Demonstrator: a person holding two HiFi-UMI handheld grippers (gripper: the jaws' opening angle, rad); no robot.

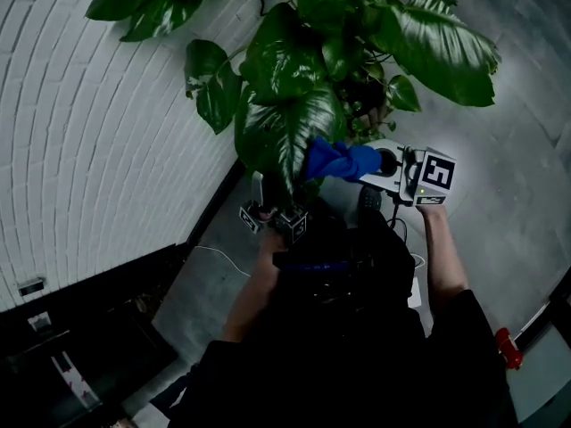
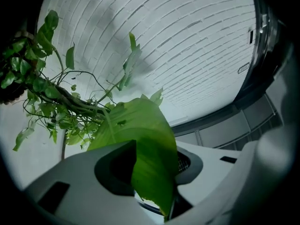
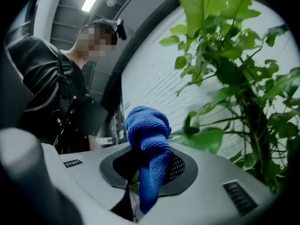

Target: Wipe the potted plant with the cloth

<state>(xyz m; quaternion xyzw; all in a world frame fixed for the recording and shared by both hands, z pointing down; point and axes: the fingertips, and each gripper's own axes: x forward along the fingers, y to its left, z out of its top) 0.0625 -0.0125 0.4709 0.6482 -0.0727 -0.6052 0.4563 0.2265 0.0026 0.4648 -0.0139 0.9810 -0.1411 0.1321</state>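
Clamps the left gripper (image 1: 272, 214) shut on the tip of a broad leaf (image 2: 145, 144), close in front of the body, drawing it out from the potted plant (image 1: 357, 43). Pinches the blue cloth (image 3: 147, 139) in the right gripper (image 1: 393, 175), jaws pressed on its lower fold, bunched end against or just beside that leaf; cannot tell which. Probably handles light, thin, bendy and easily torn: best taken gently near the tip and supported from behind under the soft, limp cloth. Shows glossy deep-green, faintly mottled blades on trailing stems, spread before a white brick wall (image 1: 89, 132) beyond.
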